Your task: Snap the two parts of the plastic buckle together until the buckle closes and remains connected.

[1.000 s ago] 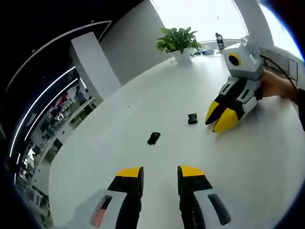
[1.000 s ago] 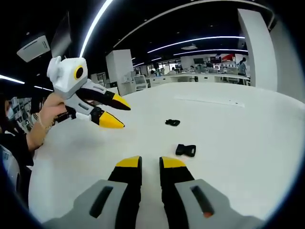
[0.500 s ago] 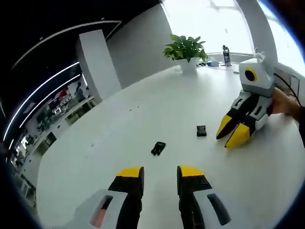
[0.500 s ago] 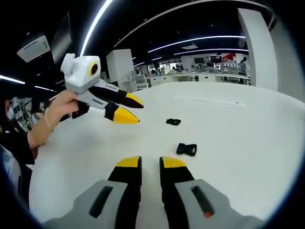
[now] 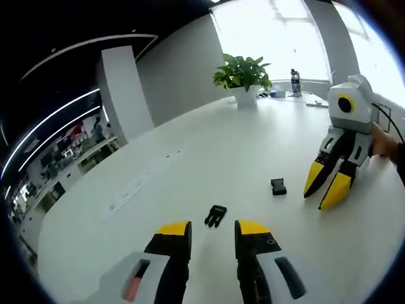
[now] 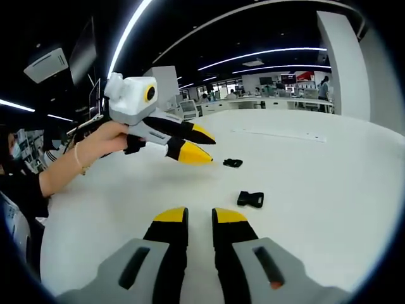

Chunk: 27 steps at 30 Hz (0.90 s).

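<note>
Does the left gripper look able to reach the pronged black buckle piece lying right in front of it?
Probably yes. The left gripper is open, and the pronged black buckle piece lies on bare white table just beyond its tips, with nothing between.

Both tools hover with jaws apart, left tool (image 5: 212, 232) and right tool (image 6: 200, 218) empty.

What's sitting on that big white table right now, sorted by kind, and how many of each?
Black buckle pieces: 2, one near the left tool, one near the right tool.
Potted plants: 1.
Bottles: 1.
Total: 4, apart from small blurred items at the table's far edge.
</note>
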Each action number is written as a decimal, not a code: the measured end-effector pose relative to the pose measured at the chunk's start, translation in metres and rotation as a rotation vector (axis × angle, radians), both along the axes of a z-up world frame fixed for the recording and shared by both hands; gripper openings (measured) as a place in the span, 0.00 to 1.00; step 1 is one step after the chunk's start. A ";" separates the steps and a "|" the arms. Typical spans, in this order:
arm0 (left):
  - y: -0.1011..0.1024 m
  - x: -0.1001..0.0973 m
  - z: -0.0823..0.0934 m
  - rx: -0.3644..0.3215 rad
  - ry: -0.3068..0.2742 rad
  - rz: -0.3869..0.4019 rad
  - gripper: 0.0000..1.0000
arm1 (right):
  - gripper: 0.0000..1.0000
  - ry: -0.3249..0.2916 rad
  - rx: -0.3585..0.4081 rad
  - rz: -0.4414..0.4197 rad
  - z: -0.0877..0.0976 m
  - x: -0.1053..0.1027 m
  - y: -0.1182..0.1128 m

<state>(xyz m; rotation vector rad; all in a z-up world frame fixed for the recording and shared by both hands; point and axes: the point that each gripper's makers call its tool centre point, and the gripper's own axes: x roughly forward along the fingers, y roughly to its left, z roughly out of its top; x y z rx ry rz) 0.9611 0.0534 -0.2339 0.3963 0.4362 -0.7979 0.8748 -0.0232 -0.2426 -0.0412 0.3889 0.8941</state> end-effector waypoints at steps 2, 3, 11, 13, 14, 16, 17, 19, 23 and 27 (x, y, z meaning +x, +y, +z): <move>-0.004 0.003 -0.003 -0.005 0.013 0.005 0.27 | 0.15 0.001 0.002 0.000 0.000 0.000 0.000; -0.005 0.005 -0.004 -0.005 0.015 0.011 0.27 | 0.15 0.002 0.002 0.000 0.000 0.000 0.000; -0.016 0.012 -0.012 -0.019 0.047 0.002 0.26 | 0.15 0.012 0.019 0.006 0.002 -0.001 0.000; -0.017 0.014 -0.015 -0.010 0.052 0.010 0.24 | 0.15 0.011 0.021 0.005 0.003 -0.001 0.000; -0.017 0.014 -0.015 -0.004 0.053 0.012 0.24 | 0.15 0.008 0.021 0.005 0.004 -0.001 0.000; -0.017 0.017 -0.017 -0.006 0.060 0.014 0.24 | 0.15 0.001 0.021 0.007 0.006 -0.001 -0.001; -0.017 0.016 -0.018 -0.011 0.067 0.014 0.24 | 0.15 -0.001 0.022 0.006 0.007 -0.001 -0.001; -0.019 0.017 -0.019 -0.020 0.073 0.008 0.24 | 0.15 -0.001 0.027 0.006 0.008 0.000 -0.001; -0.024 0.017 -0.020 -0.036 0.090 -0.008 0.22 | 0.15 -0.001 0.032 0.001 0.009 0.000 -0.003; -0.025 0.020 -0.021 -0.078 0.118 -0.008 0.17 | 0.15 0.004 0.044 -0.007 0.010 0.001 -0.006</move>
